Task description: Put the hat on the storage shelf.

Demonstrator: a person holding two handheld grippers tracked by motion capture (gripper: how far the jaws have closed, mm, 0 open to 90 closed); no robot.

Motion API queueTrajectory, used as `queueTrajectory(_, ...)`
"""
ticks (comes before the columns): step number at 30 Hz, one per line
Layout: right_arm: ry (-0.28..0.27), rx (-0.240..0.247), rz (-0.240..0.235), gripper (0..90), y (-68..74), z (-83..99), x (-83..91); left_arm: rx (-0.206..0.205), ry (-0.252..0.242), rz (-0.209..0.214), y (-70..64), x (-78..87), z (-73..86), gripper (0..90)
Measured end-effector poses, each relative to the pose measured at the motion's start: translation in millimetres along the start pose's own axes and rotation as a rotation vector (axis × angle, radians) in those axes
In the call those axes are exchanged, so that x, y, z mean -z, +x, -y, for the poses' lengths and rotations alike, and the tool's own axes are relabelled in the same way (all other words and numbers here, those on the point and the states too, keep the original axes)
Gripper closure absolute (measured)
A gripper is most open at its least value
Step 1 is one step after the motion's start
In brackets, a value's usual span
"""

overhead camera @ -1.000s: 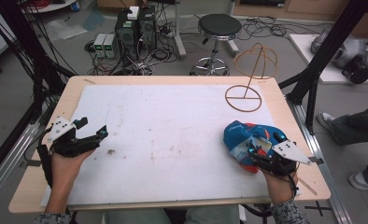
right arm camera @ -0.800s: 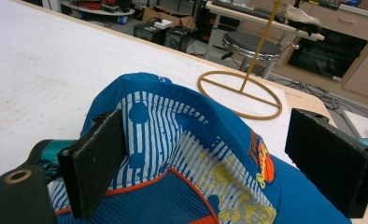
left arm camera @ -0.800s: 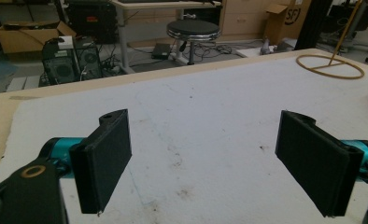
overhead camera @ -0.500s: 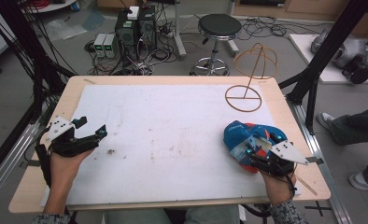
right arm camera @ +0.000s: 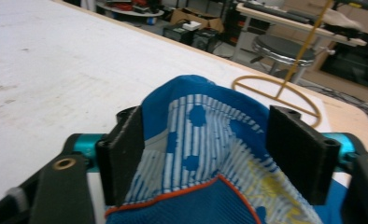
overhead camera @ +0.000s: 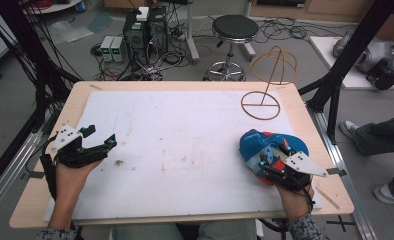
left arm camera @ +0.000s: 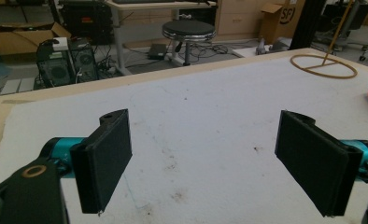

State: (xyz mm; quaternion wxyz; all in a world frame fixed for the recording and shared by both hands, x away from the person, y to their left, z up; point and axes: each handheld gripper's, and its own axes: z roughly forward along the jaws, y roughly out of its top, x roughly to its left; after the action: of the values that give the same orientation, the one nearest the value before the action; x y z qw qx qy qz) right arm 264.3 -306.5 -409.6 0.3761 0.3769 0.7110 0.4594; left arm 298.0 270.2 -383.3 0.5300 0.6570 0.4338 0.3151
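Right claw (overhead camera: 263, 161), jaws apart around the blue cap (right arm camera: 205, 140), should close squarely on the fabric; left claw (overhead camera: 99, 145) rests agape on the bench (overhead camera: 185, 86).

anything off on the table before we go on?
Nothing damaged or spilled. The white mat carries brownish stains and a small dark speck of debris near the left gripper. The blue cap sits crumpled between the right gripper's open jaws.

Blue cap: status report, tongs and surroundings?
Left tongs open, empty. Right tongs open around blue cap, not clamped. Wire stand beyond cap, apart from it.
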Motion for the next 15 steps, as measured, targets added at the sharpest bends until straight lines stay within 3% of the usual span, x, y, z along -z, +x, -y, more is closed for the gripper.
queueTrajectory(2, 0.006, 0.004, -0.027, 35.3, 1.2, 0.5, -2.4, 0.003, 0.001, -0.001, -0.1, -0.1, 0.5, 18.9)
queueTrajectory(15, 0.025, 0.0, -0.049, 55.4, -1.2, 0.3, -10.6, -0.004, 0.003, 0.002, -0.8, -0.5, 0.0, 19.1)
